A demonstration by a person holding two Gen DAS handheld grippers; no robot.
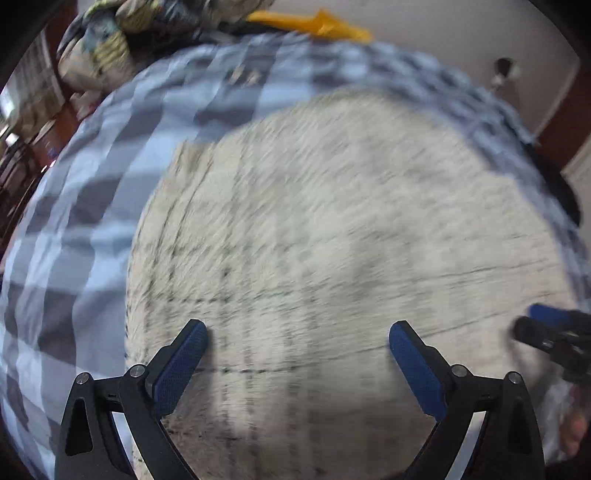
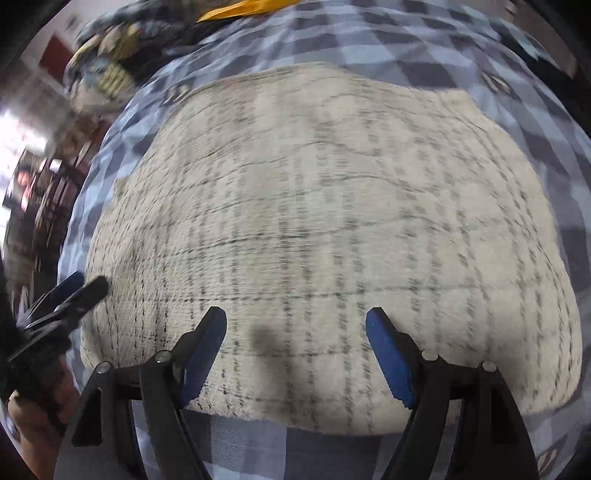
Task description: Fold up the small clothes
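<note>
The left gripper is hanging with its blue-padded fingers spread wide, nothing between them, just above the near part of a cream cloth with thin dark check lines. In the right wrist view the same gripper is showing at the left edge, near the cloth's left border; whether it is touching the fabric cannot be told through the blur.

The right gripper is also standing wide apart and holding nothing, its fingers poised over the cloth's near edge. From the left wrist view it is appearing at the far right, low over the cloth's right side, and part of the person's hand is showing below it.

The cream cloth is lying spread out and mostly flat, with a few shallow creases, on a blue, grey and white checked bedsheet that is reaching around it on all visible sides. A small dark smudge is sitting on the cloth between the right gripper's fingers.

At the far end of the bedsheet a heap of dark patterned fabric with yellow patches is lying well apart from the cloth, and an orange item is resting just beside that heap. Both views are smeared by motion blur.
</note>
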